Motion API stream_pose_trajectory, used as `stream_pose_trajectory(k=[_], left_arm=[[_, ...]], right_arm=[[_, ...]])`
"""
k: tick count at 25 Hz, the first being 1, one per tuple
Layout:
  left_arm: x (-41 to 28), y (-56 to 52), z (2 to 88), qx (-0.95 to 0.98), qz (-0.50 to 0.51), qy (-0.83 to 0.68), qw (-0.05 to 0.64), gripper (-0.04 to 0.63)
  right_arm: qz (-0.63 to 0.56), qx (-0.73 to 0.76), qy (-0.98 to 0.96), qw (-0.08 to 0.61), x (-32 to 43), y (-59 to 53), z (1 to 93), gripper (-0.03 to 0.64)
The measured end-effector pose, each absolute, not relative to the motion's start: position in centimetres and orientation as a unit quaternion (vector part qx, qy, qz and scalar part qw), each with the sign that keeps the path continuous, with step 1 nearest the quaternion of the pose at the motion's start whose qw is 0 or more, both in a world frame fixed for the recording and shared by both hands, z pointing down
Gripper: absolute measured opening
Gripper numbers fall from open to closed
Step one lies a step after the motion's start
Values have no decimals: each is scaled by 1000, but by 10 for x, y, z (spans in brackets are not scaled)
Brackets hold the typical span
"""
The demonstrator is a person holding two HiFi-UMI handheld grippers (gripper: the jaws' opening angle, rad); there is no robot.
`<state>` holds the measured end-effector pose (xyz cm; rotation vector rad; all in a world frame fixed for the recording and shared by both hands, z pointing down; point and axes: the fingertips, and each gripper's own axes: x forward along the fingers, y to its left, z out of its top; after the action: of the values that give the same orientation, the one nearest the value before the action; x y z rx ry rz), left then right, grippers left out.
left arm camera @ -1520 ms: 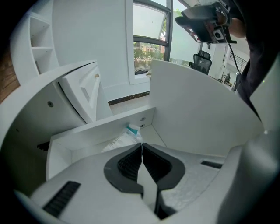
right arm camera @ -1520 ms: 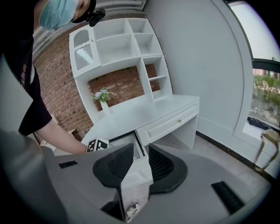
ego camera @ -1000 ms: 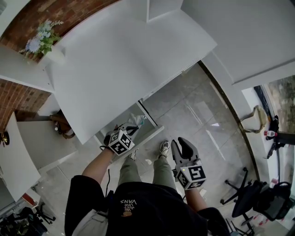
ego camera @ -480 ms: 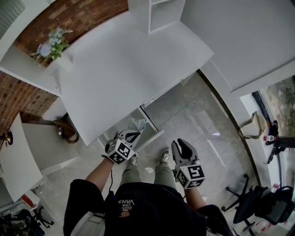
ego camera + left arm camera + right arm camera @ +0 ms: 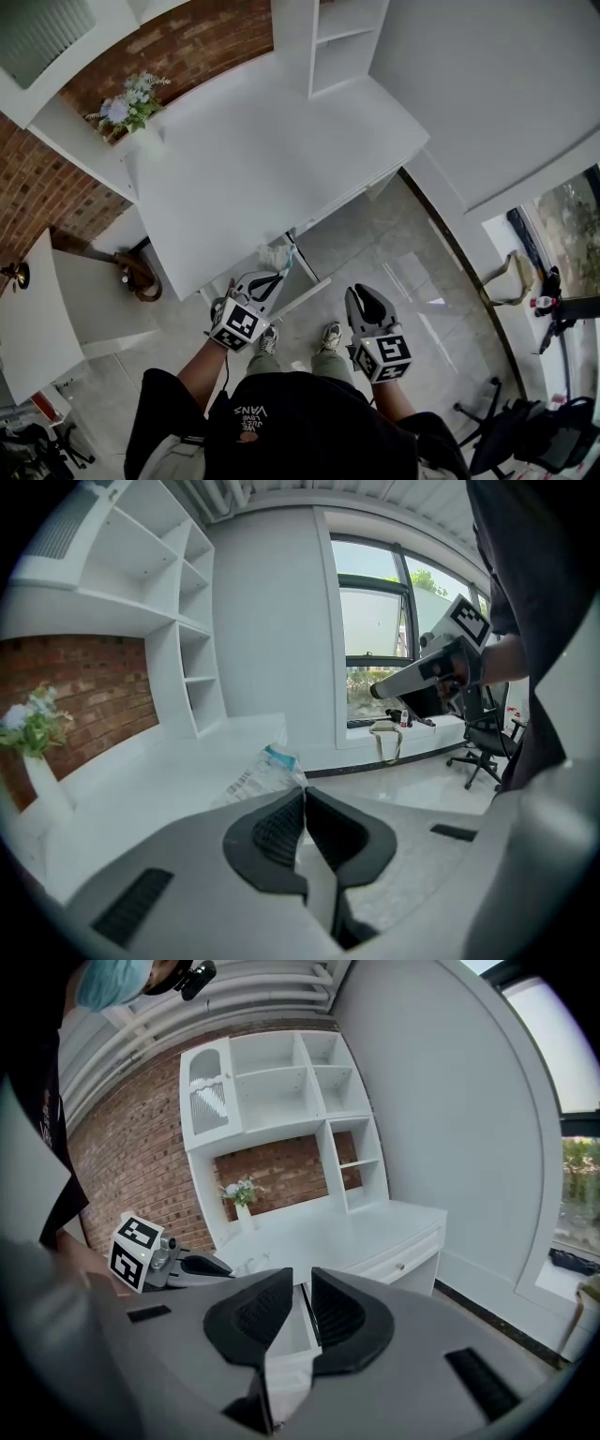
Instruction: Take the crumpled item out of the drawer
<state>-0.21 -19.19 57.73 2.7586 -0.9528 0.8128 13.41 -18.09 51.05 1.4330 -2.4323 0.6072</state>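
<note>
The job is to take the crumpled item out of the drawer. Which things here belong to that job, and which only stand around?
Job: crumpled wrapper, pinched in the shut left gripper; open drawer.
Standing around: vase of flowers; shelf unit; office chair.

Two tools: the left tool (image 5: 278,275) and the right tool (image 5: 365,293), its jaws closing empty. One crumpled wrapper (image 5: 275,255), one open drawer (image 5: 299,1326), one white surface (image 5: 253,159), one vase of flowers (image 5: 133,111), two shoes (image 5: 332,335).
</note>
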Motion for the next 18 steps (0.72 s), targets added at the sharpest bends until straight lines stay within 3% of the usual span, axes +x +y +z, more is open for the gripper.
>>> stream_pose_trajectory(k=[18], left_arm=[[-39,-185,461,868,213,-448,-7,12]], right_arm=[[162,469,-865,80,125,-188,456,49]])
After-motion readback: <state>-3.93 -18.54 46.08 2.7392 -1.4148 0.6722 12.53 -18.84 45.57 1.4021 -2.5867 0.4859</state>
